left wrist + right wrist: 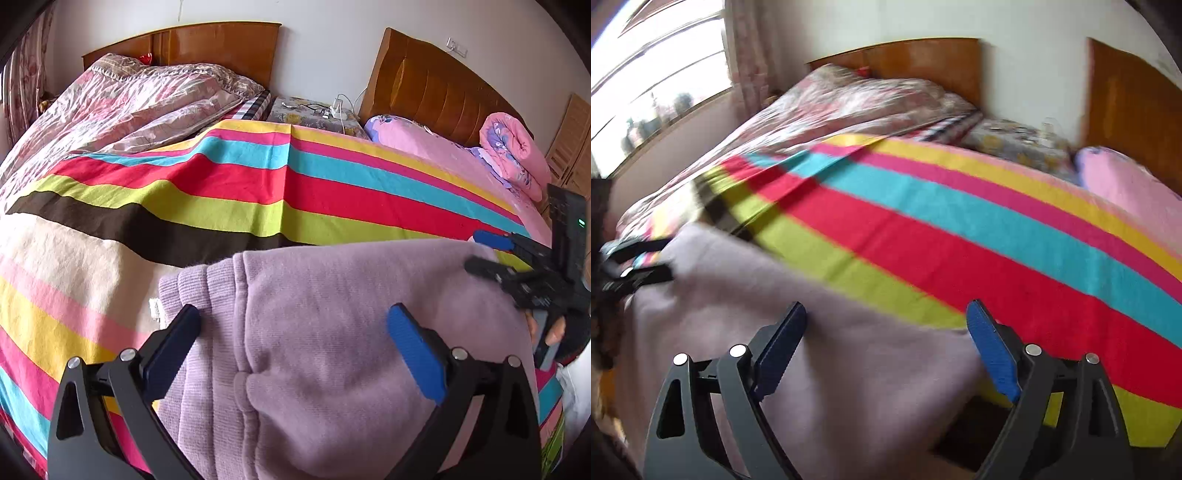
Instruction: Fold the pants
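Note:
Lilac knit pants (332,332) lie folded on the striped sheet (221,184), ribbed cuffs at the left. My left gripper (293,319) is open just above the pants, one finger over the cuffs and one over the middle. My right gripper (886,314) is open above the right part of the pants (775,314); that view is blurred. In the left wrist view the right gripper (484,251) is at the pants' far right edge. In the right wrist view the left gripper (661,258) is at the far left.
The striped sheet covers the near bed. A floral quilt (129,107) lies on the bed behind at left. A nightstand (310,114) with cables stands between two wooden headboards. A pink pillow (417,140) and rolled pink quilt (517,155) lie at right.

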`<state>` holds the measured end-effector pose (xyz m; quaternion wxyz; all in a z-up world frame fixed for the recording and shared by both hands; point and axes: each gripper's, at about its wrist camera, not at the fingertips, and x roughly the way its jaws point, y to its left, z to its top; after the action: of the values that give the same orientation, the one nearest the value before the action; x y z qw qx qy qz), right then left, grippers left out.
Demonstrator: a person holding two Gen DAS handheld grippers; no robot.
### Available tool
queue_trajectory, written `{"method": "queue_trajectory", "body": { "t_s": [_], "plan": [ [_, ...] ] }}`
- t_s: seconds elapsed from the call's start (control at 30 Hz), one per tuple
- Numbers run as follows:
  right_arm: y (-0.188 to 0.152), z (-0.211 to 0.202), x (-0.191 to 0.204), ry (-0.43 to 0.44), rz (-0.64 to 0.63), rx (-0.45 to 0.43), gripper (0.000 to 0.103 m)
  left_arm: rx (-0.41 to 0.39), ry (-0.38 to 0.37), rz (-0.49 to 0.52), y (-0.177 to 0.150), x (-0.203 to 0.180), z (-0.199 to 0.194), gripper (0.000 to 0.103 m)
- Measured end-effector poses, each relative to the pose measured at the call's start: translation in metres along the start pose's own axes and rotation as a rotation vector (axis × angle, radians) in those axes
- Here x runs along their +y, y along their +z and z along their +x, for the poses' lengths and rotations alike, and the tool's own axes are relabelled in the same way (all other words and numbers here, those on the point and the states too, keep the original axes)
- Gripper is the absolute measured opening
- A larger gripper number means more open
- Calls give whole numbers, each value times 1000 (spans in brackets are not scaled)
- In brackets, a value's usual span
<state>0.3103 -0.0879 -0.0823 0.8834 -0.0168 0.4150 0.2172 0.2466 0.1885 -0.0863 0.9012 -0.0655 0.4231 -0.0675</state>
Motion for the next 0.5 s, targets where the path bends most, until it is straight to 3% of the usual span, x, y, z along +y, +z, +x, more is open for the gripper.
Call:
{"method": "queue_trajectory", "body": {
  "t_s": [0.07, 0.13, 0.3, 0.37, 0.5],
  "plan": [
    [4, -11, -12, 6, 102, -46, 86, -3, 2, 2, 0, 0, 0, 102],
    [4, -19, -6, 47, 110, -66, 87, -6, 0, 0, 0, 0, -1, 102],
    [-14, -20, 46, 106, -110, 8, 88, -8, 8, 8, -1, -1, -2, 101],
    [-19, -12, 50, 37, -146, 44, 88, -10, 8, 8, -1, -2, -3, 102],
    [-13, -32, 38, -92, -36, -42, 88, -12, 17, 14, -1, -3, -3, 102]
  ]
}}
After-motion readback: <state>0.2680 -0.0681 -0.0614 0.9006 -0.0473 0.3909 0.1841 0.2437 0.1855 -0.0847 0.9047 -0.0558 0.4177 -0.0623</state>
